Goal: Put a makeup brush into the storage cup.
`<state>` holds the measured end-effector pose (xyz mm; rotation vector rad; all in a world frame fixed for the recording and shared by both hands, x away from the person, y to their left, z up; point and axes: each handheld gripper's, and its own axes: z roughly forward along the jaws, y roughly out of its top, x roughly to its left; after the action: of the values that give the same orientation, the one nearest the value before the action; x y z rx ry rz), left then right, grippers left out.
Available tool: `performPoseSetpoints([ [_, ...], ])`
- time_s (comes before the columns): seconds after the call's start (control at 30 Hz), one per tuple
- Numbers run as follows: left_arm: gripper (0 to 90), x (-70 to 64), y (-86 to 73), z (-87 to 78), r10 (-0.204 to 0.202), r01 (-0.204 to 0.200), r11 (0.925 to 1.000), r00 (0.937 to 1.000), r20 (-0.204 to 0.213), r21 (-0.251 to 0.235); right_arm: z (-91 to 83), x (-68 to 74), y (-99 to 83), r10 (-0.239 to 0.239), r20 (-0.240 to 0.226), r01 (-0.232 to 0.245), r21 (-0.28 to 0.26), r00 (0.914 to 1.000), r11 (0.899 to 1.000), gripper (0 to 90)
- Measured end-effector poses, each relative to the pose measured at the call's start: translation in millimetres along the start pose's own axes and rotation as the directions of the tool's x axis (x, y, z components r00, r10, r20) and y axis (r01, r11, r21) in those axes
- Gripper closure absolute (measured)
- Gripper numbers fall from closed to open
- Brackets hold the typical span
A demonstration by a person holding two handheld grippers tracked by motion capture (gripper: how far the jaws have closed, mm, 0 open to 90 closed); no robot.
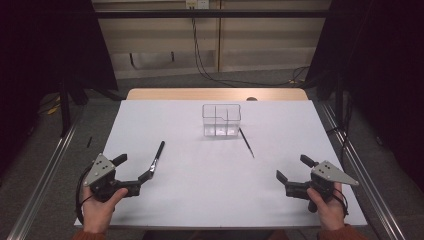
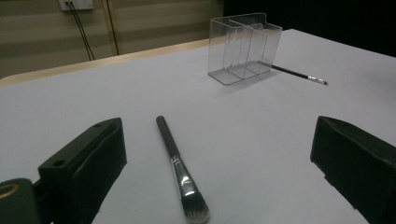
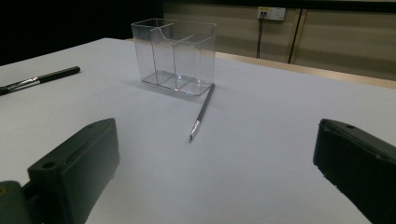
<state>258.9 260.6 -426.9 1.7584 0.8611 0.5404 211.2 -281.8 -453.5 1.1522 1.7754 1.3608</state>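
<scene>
A clear plastic organizer with several compartments stands empty at the table's middle back. A broad black makeup brush lies left of centre, bristles toward me. A thin black brush lies just right of the organizer. My left gripper is open at the near left, the broad brush's bristle end lying between its jaws untouched. At the near right my right gripper is open and holds nothing.
The white tabletop has a wooden strip along its far edge. Metal rails run along both sides. Cables hang on the back wall.
</scene>
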Motion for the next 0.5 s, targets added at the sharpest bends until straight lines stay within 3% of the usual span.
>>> performPoseSetpoints([
  [0.5,4.4,5.8,13.5,17.7,0.014,-0.014,0.9999,0.9997,0.022,-0.008,-0.5,0.4,-0.1,0.007,-0.010,-0.007,0.006,0.9999,1.000,0.5],
])
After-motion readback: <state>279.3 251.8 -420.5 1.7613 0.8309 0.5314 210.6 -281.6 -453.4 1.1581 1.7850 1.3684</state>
